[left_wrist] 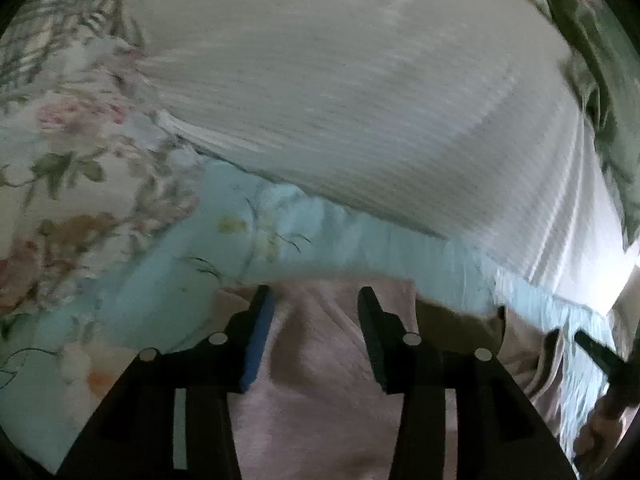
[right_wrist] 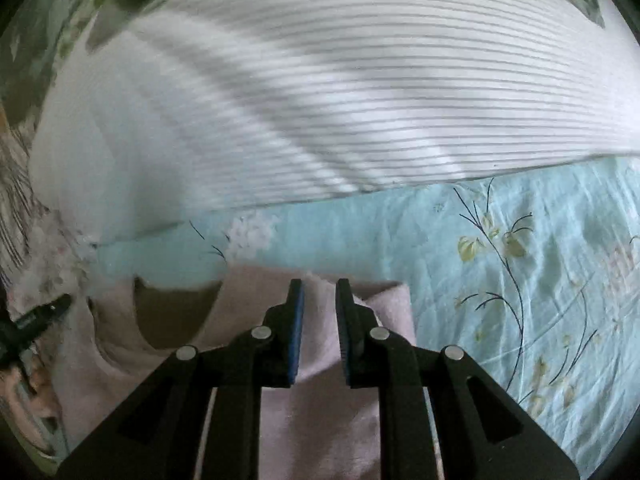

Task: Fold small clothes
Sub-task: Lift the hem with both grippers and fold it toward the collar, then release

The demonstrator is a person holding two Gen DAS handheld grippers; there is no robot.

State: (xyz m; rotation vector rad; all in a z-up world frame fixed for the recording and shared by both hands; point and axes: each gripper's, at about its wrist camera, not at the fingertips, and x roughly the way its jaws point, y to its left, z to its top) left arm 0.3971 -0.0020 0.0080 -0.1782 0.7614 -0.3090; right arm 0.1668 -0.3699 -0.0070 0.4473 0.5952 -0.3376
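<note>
A small pale pink garment (left_wrist: 320, 380) lies on the light blue floral bedsheet (left_wrist: 140, 300). My left gripper (left_wrist: 316, 300) is open, its fingers straddling a ridge of the pink cloth near the garment's far edge. In the right wrist view the same pink garment (right_wrist: 320, 420) shows its neckline opening (right_wrist: 172, 320) to the left. My right gripper (right_wrist: 318, 292) is nearly closed around a raised fold of the pink cloth at the garment's top right corner. Each gripper's tip shows at the edge of the other's view.
A large white striped pillow (left_wrist: 340, 100) (right_wrist: 320, 80) lies just beyond the garment. A floral quilt (left_wrist: 60, 120) lies to the left. Bare blue sheet (right_wrist: 520, 280) spreads to the right of the garment.
</note>
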